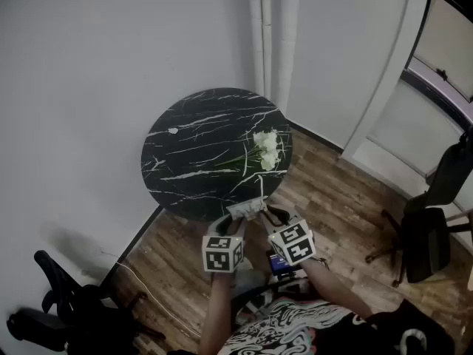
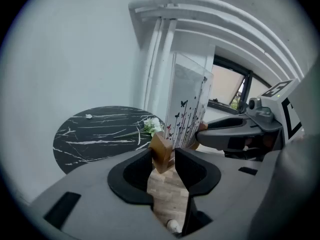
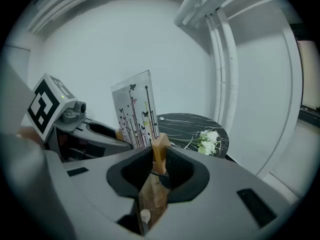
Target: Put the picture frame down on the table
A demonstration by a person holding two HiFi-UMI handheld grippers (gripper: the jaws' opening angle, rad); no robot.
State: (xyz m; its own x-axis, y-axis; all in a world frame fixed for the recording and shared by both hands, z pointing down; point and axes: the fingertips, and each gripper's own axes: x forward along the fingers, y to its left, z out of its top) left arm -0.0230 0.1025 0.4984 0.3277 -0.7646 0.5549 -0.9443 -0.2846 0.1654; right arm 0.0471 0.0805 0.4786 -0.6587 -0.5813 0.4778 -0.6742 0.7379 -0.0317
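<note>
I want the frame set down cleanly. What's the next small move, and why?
Probably carry the frame forward over the table, left of the flowers. The left gripper and right gripper each clamp its wooden base, and it hangs at the table's near edge, not yet on it.

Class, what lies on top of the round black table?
White flowers lie on the table, with a small white speck apart from them. The picture frame, not yet set down, hides part of the near rim.
</note>
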